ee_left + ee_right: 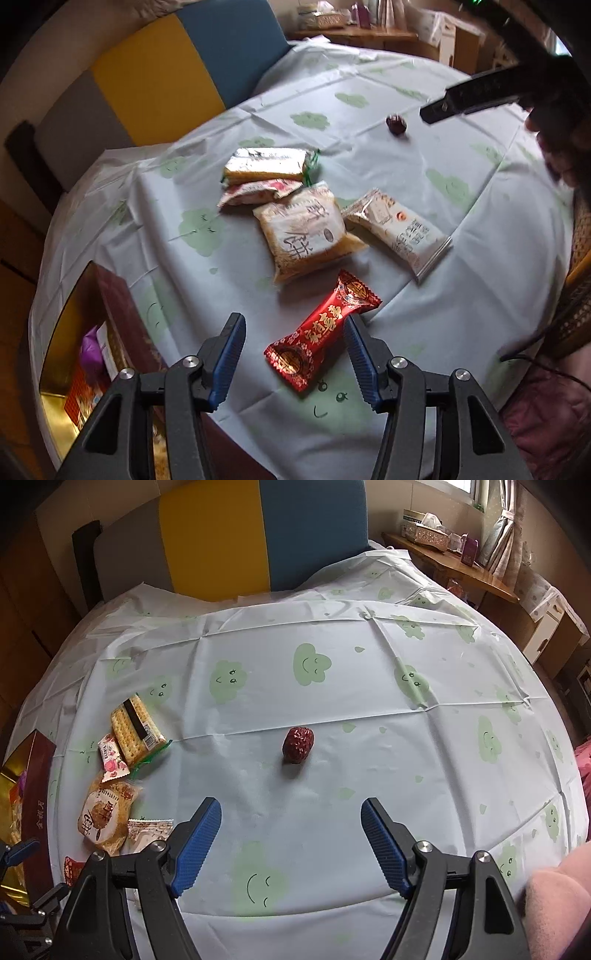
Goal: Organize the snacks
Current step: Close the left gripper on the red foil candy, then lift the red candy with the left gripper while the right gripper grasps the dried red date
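Observation:
My left gripper [293, 321] is open just above a red foil candy packet [323, 332], which lies between its blue fingers [229, 354]. Beyond it lie a yellow cake packet [306, 232], a white packet [397, 230], a pink-and-white packet [255, 194] and a cracker packet [267, 164]. A red date [396, 124] sits further off. My right gripper [291, 812] is open and empty, with the date [298, 744] on the cloth ahead of it. The snacks also show at the left of the right wrist view, with the cracker packet [135, 727] farthest.
A dark red gift box [122, 317] with a gold inside holding snacks stands at the table's left edge; it also shows in the right wrist view [35, 782]. The table [369, 775] has a pale cloud-print cloth. A yellow and blue chair back [266, 535] stands behind.

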A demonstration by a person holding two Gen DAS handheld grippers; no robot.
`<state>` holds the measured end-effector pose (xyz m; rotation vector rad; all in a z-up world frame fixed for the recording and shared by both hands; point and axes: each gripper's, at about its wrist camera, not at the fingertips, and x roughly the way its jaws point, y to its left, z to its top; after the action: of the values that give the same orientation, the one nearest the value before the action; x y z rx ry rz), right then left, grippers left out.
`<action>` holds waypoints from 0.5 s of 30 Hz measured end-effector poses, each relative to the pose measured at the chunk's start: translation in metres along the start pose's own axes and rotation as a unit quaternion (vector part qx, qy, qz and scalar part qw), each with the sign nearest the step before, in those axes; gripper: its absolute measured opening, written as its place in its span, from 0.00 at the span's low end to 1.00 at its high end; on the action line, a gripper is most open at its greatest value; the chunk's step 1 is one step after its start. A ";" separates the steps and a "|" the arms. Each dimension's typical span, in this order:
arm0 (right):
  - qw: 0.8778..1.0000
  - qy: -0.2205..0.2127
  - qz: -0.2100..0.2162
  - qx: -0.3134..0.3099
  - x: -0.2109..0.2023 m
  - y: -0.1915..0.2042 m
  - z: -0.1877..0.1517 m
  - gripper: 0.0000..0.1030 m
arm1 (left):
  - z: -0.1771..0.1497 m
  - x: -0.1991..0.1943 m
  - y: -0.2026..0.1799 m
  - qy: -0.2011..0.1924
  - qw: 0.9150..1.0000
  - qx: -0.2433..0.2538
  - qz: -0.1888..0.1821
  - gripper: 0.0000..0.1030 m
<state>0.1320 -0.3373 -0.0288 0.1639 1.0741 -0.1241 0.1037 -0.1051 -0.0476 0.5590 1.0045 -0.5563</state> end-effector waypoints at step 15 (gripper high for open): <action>0.944 -0.059 0.063 0.317 -0.020 -0.125 -0.006 0.63 | -0.014 0.019 -0.011 -0.005 0.996 -0.080 -0.041 0.22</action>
<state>0.0946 -0.4578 -0.0235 0.7957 0.8702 -0.3599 0.0960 -0.1073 -0.0720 0.3737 1.0563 -0.5438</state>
